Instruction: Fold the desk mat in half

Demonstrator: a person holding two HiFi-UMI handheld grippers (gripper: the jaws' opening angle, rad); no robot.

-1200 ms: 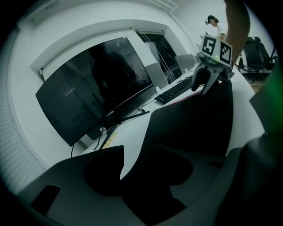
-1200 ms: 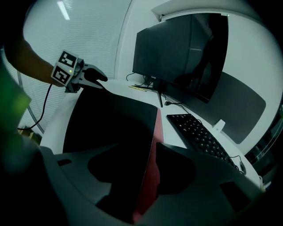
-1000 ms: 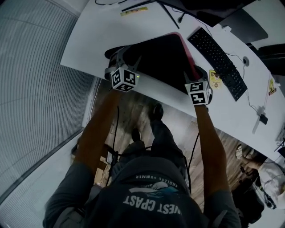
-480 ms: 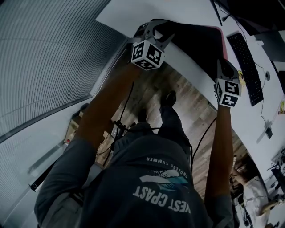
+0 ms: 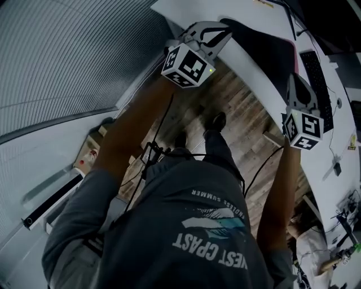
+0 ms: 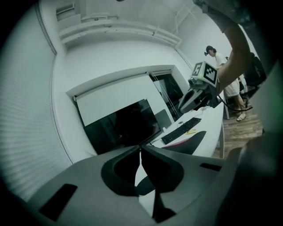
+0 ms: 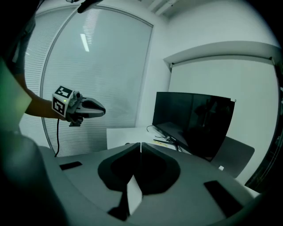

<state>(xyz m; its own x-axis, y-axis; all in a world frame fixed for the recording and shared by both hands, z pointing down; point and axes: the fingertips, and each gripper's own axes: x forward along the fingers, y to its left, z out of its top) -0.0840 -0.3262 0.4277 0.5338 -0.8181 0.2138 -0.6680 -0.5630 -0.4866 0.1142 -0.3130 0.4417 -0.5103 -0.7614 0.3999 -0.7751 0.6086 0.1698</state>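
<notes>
The left gripper (image 6: pixel 140 148) is pressing its jaws together at the tips. They have just been closing, and nothing is sitting between them. Through the narrow gap lower down, only strips of the white desk (image 5: pixel 192 10) and a dark patch are showing.

The right gripper (image 7: pixel 140 144) is likewise keeping its jaws pinched together. They too have just been closing, with nothing between them.

A person is holding both grippers in the air, arms stretched forward. Each gripper's camera is catching the other one raised clear of the desk, with nothing hanging from it. In the head view, the left gripper is hovering by the near left corner of the mat (image 5: pixel 262 48). The right gripper is hovering near the mat's right side, at the desk's near edge.

The dark mat is lying on the desk close to that near edge, apart from both grippers. A pink strip (image 5: pixel 294 56) is showing along its right side.

A black keyboard (image 6: pixel 180 131) is lying just to the right of the mat. A dark monitor (image 6: pixel 121 126) is standing farther back on the desk. Below the grippers, the person's shoes (image 5: pixel 217 121) are standing on a wooden floor (image 5: pixel 248 118).
</notes>
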